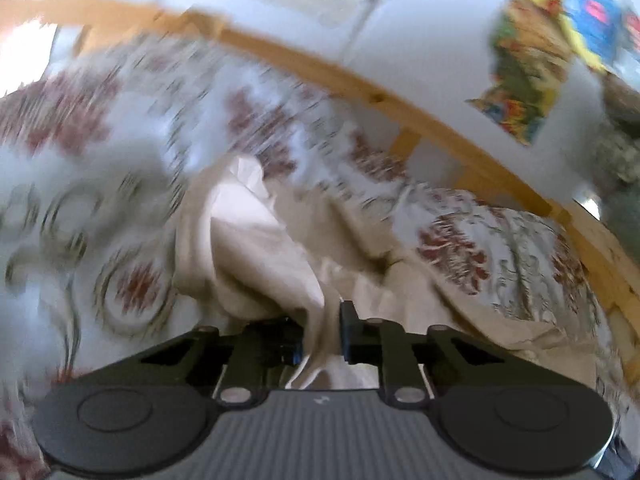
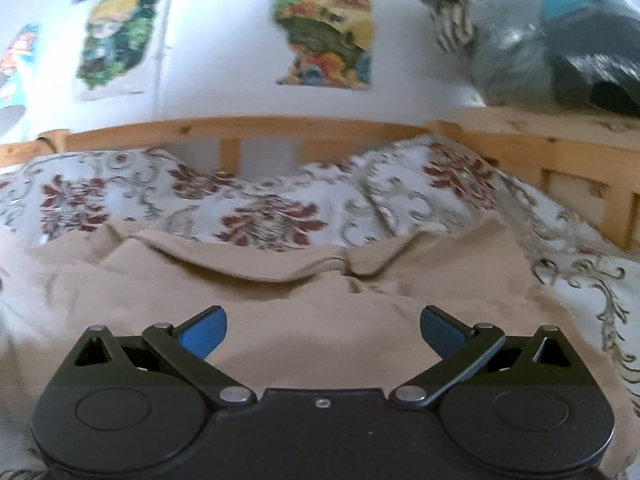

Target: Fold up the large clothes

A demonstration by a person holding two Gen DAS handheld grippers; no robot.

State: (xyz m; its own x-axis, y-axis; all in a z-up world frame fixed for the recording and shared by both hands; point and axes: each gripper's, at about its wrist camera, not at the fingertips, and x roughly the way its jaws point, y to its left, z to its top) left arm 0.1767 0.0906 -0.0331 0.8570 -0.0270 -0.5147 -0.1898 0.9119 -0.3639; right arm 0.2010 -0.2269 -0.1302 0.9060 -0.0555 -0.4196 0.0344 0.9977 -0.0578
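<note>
A beige garment [image 2: 320, 312] lies spread on a bed covered by a floral bedspread [image 2: 260, 204]. In the left wrist view the same beige garment [image 1: 256, 240] rises in bunched folds, and my left gripper [image 1: 324, 332] is shut on a pinched fold of it, lifted off the bed. The picture there is blurred. In the right wrist view my right gripper [image 2: 323, 334] stands open just above the flat cloth. Its blue pads [image 2: 202, 334] are wide apart with nothing between them.
A wooden bed frame [image 2: 248, 128] runs along the far side, against a white wall with colourful pictures [image 2: 324, 28]. A pile of dark bagged items [image 2: 560, 40] rests on the frame's right corner. The bed rail [image 1: 360, 92] crosses the left wrist view.
</note>
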